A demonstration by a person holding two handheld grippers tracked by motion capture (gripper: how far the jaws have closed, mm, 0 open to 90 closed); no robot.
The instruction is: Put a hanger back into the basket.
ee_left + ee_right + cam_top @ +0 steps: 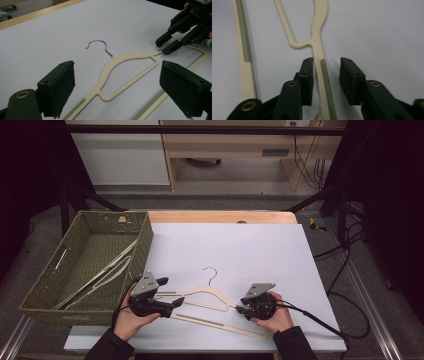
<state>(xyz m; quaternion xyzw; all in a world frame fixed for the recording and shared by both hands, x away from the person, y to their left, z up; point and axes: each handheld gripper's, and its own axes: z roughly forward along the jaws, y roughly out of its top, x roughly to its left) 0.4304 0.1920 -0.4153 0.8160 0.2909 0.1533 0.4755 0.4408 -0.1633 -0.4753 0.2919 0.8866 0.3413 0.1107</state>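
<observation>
Cream hanger [212,306] lies flat on the white table sheet [240,250], near the person's edge, metal hook [212,273] pointing away toward the far side. Thin shoulders, open cut-out under the neck, long lower bar with a grey ribbed grip strip. By its look: light, stiff plastic or pressed board, smooth on the flat faces, so it probably slides on the sheet when nudged. Narrow arms could flex or snap if twisted from one end alone. Best hold seems to be across a shoulder arm at the ribbed strip, where the pads get some bite; the hook is too thin and round to clamp well.

Right gripper [326,72] straddles the hanger's arm at the start of its ribbed strip. Jaws are partly closed, a small gap either side of the arm; pads are not pressing on it. In the left gripper view it sits at the far end of that shoulder.

Left gripper [117,87] hovers over the other shoulder, jaws spread wide, nothing between the pads but the hanger below.

Left of the sheet, a green woven basket [45,287] holds other pale hangers [102,272] leaning inside. Basket rim stands just beside the left hand [131,317].
</observation>
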